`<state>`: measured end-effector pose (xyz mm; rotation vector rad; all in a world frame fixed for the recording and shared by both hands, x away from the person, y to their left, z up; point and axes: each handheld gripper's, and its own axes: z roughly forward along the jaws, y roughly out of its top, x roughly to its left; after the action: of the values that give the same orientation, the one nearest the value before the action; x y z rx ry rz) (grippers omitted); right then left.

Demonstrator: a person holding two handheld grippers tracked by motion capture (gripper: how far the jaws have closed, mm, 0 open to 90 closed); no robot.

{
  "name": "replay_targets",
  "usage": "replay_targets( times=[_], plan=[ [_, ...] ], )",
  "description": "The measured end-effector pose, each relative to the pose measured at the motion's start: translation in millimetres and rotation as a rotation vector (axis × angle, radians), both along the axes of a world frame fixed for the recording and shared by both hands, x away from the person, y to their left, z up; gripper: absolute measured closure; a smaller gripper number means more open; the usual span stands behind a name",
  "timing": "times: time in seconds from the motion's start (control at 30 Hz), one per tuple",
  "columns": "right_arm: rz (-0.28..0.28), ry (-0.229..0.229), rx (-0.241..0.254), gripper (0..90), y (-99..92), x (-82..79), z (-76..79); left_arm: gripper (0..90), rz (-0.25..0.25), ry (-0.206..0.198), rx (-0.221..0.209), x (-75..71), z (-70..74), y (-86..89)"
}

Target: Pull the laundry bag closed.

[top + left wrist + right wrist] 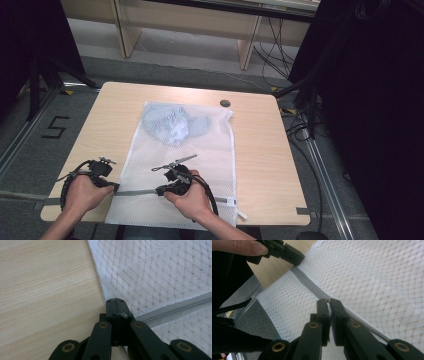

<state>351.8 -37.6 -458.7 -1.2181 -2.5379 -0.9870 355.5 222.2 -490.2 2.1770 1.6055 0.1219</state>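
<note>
A white mesh bag (200,155) lies flat on the wooden table (260,145), with a light blue garment (172,125) inside its far end. A grey zipper (136,192) runs across the bag's near end. My left gripper (116,187) is shut on the bag's left hem (106,293), right where the zipper (175,308) ends. My right gripper (159,190) sits on the zipper line a little to the right. Its jaws are shut (328,302) on a small white piece at the zipper (307,281), apparently the pull. The left gripper (287,252) shows ahead of it.
A small round grommet (225,103) sits in the table near the far edge. The table's near edge is right under my hands. Grey floor with a taped "5" (54,127) lies to the left, black stands and cables (305,125) to the right, wooden shelving (200,25) beyond.
</note>
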Motion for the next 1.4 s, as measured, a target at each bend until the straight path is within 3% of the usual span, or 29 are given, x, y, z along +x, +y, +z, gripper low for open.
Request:
replay_targets(
  times=[0.03,0.4,0.43,0.53,0.63,0.73,0.87,0.9,1.0,1.27,1.4],
  plan=[
    [0.028,-0.037,0.019,87.1,-0.7,2.0,-2.2,90.0,-0.001,0.0,-0.001,0.0,-0.1,0.0],
    [0.014,-0.033,0.014,87.1,-8.9,2.4,-1.9,90.0,0.0,0.001,0.002,0.1,0.1,-0.1],
    [-0.007,-0.011,0.004,87.1,-9.1,1.0,-0.4,90.0,0.0,0.001,0.001,0.0,0.1,-0.1],
    [-0.019,-0.004,-0.011,87.1,-10.8,1.0,0.1,90.0,0.0,0.001,0.0,0.1,0.0,-0.1],
    [0.005,-0.034,0.012,87.1,-12.5,2.0,-0.8,90.0,-0.001,0.002,0.001,0.2,0.1,0.0],
    [-0.022,0.003,-0.008,87.1,-13.0,0.1,1.5,90.0,0.0,0.002,0.002,0.1,0.1,-0.2],
    [0.006,-0.034,0.012,87.1,-15.7,1.8,-0.7,90.0,-0.002,0.002,0.003,0.3,0.1,-0.2],
    [-0.009,-0.015,0.001,87.1,-16.2,1.2,0.1,90.0,-0.003,0.002,0.004,0.4,0.2,-0.3],
    [0.001,-0.037,0.008,87.1,-18.2,3.1,-0.6,90.0,-0.002,0.001,0.004,0.3,0.2,-0.3],
    [0.003,-0.035,0.003,87.1,-21.6,3.2,-0.7,90.0,-0.003,0.001,0.004,0.4,0.1,-0.3],
    [-0.022,-0.023,-0.005,87.1,-25.2,3.3,1.4,90.0,-0.002,0.002,0.005,0.4,0.2,-0.6]
  ],
)
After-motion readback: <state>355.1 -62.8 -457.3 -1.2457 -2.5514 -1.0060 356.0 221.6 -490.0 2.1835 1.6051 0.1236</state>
